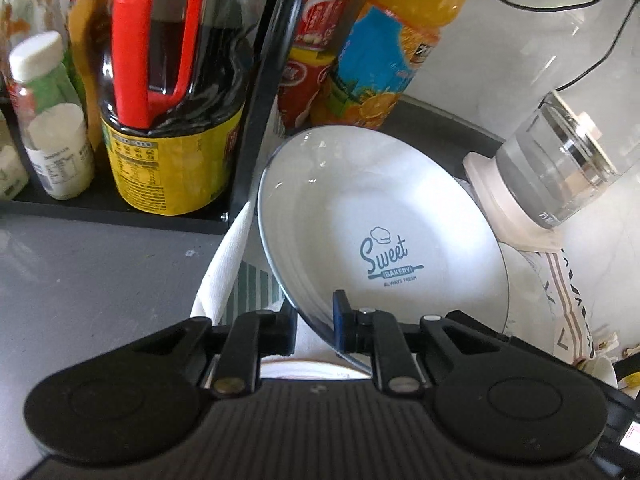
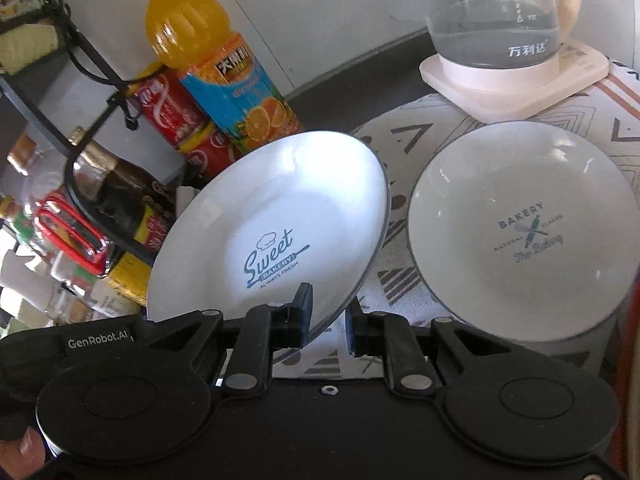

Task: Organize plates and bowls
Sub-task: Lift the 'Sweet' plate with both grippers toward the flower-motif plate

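In the left wrist view my left gripper is shut on the near rim of a white plate printed "Sweet Bakery". The plate is tilted up, its face towards the camera. Beneath it shows the rim of another white dish. In the right wrist view my right gripper is shut on the lower rim of a white "Sweet Bakery" plate, which leans to the left. Right of it a second white plate, printed "Bakery", lies on a patterned cloth. Neither view shows the other gripper.
A black rack at the left holds a dark sauce bottle with a red handle and smaller bottles. An orange juice bottle and red cans stand behind the plates. A glass kettle sits on its base at the back right. Grey countertop lies left.
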Motion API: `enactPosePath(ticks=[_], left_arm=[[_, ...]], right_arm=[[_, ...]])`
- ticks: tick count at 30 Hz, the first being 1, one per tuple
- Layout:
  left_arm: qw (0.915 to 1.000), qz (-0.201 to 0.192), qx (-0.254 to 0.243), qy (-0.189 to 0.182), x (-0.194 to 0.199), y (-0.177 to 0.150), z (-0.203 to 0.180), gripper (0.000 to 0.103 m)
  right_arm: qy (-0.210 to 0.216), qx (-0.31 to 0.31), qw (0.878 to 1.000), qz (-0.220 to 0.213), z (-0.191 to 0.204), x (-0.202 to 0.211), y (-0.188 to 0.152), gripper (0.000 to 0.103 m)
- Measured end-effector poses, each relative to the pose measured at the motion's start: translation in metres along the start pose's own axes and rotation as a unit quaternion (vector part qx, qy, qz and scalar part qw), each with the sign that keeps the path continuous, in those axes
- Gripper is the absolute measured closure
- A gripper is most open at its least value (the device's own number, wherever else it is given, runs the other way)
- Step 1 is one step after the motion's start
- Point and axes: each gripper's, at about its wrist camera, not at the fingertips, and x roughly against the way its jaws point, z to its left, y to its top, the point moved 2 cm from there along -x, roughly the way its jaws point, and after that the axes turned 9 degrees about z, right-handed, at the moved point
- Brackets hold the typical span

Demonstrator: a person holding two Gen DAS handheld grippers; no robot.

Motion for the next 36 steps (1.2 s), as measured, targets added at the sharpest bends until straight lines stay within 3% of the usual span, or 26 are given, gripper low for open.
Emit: enactPosePath(ticks=[18, 36], left_arm=[[0.9991, -0.040, 0.013, 0.012, 0.059, -0.063, -0.010, 0.087], [0.9976, -0.044, 0.049, 0.021, 0.080, -0.122, 0.002, 0.087]], right_arm=[[0.031, 0.036, 0.999, -0.016, -0.002, 0.059, -0.037, 0.087], [0.037, 0.071, 0.997, 0.004, -0.003, 0.078, -0.081, 0.087]])
